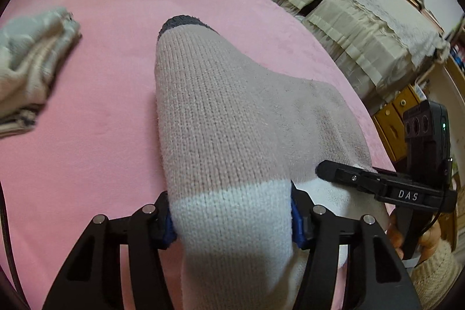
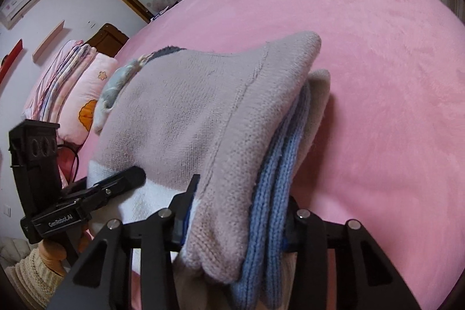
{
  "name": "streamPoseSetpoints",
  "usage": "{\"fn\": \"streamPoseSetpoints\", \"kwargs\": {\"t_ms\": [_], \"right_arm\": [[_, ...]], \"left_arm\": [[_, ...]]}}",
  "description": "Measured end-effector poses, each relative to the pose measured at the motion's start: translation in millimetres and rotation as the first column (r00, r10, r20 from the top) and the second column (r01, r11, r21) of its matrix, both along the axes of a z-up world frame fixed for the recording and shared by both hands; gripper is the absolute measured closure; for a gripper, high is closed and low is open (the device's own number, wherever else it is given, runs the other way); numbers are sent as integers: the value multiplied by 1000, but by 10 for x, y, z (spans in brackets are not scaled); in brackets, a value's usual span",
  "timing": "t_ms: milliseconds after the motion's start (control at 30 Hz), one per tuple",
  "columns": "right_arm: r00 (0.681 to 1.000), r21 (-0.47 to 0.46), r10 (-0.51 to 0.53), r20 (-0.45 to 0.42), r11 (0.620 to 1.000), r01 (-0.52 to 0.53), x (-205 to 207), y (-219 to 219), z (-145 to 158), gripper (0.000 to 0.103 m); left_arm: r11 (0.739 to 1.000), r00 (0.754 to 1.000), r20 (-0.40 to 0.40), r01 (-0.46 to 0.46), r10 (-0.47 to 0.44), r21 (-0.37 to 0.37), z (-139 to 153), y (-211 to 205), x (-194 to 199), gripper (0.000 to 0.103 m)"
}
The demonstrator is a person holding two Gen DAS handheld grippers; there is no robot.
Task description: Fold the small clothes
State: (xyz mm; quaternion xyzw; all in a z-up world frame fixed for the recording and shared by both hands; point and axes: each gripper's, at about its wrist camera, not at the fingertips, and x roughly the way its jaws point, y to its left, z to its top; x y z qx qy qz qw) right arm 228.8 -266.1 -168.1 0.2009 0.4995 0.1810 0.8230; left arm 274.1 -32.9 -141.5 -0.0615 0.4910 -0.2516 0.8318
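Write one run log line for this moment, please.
stage: sock fold | left gripper: shut on sock | right gripper: shut on sock | surface: pink blanket | nearby: folded clothes

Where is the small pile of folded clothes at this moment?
In the left wrist view, the pile of folded clothes lies at the left edge on the pink bed cover, apart from the sock held by both grippers.

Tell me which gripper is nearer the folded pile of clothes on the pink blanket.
Left, probably. The folded pile lies ahead-left of the left gripper; the right gripper, also clamping the sock, sits farther right.
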Motion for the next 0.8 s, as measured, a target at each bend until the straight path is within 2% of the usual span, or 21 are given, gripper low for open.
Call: {"fn": "streamPoseSetpoints", "kwargs": {"t_ms": [167, 300, 400, 500, 633, 733, 800], "right_arm": [[999, 2, 33, 40, 999, -33, -298, 349, 384, 60], [992, 5, 85, 92, 996, -86, -326, 839, 795, 60], [984, 17, 115, 138, 993, -119, -227, 1200, 1085, 60], [972, 28, 143, 184, 988, -151, 0, 1627, 1418, 60], [957, 53, 156, 244, 983, -174, 525, 2207, 1819, 60], [951, 70, 146, 272, 983, -171, 923, 2559, 1947, 60], [952, 80, 134, 274, 984, -161, 1187, 2772, 1943, 60]], "left_arm": [[1000, 1000, 24, -16, 15, 10, 438, 408, -301, 46], [998, 997, 34, -62, 62, 0, 812, 1077, -410, 46], [996, 993, 76, -92, 92, 5, 1181, 1512, -336, 46], [993, 986, 128, -114, 111, 19, 1564, 1960, -125, 45], [989, 971, 193, -148, 141, 18, 1977, 2612, 393, 45], [984, 962, 216, -176, 170, 12, 2087, 3017, 792, 44], [982, 958, 224, -188, 179, 19, 2054, 3281, 1121, 44]]}}
